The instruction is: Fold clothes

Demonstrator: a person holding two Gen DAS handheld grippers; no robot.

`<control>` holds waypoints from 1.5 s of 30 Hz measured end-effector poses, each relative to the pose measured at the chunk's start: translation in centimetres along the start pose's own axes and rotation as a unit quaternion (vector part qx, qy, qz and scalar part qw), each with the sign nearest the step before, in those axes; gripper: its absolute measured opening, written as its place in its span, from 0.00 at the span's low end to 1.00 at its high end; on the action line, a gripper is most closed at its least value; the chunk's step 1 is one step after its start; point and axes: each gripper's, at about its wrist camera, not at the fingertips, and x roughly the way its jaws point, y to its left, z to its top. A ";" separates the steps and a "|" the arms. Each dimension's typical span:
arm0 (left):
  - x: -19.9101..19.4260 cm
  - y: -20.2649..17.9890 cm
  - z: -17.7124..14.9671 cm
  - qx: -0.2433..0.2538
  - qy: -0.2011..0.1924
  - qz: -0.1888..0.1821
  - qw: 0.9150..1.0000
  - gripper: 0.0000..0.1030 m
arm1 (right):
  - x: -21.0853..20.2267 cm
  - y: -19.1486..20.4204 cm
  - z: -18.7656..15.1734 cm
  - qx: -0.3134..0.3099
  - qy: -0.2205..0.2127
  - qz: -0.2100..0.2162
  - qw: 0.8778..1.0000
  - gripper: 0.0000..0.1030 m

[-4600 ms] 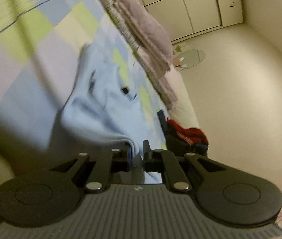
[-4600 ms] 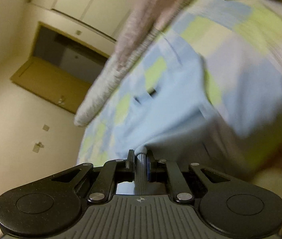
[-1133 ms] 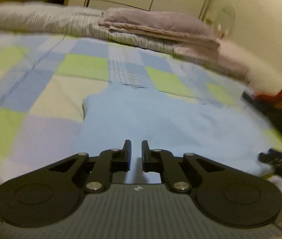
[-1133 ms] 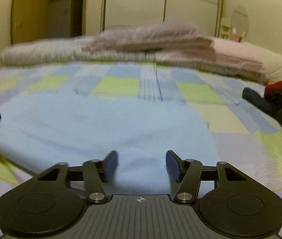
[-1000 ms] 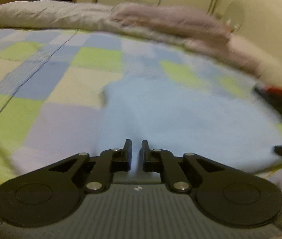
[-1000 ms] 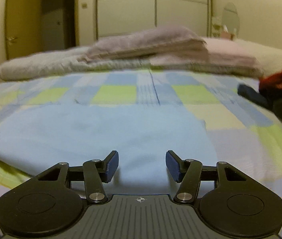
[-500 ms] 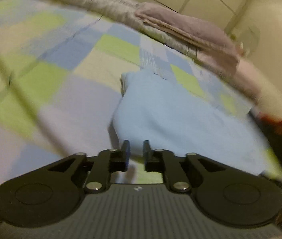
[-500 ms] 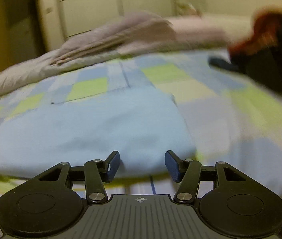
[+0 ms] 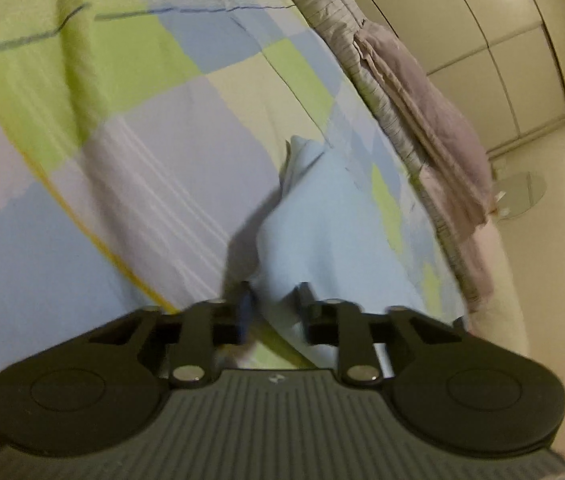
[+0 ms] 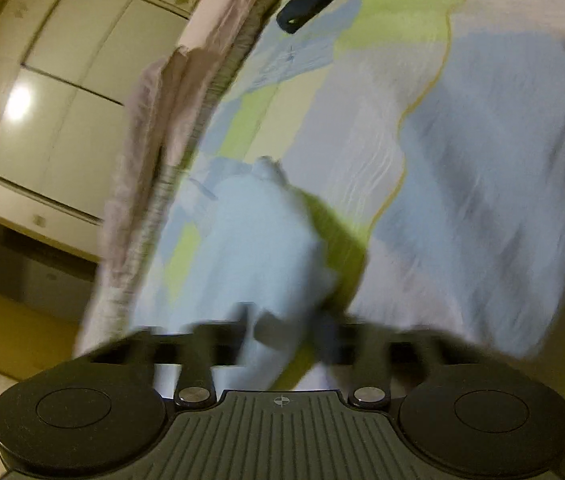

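The left gripper stands parted, the near edge of the pale blue folded cotton garment lying between its black fingers without being pinched. The right gripper, heavily blurred, is also spread, with the garment's other near corner between its fingers; whether they touch it cannot be told. The garment runs ahead of both tongs across the checked green, blue and lilac bedspread. Beyond it lie folded mauve blankets and cream wardrobe doors.
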 end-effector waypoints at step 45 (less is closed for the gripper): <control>-8.3 -11.9 -12.5 0.368 -0.021 0.200 0.908 0.45 | -5.9 9.7 -16.3 -0.420 0.030 -0.147 0.895 0.68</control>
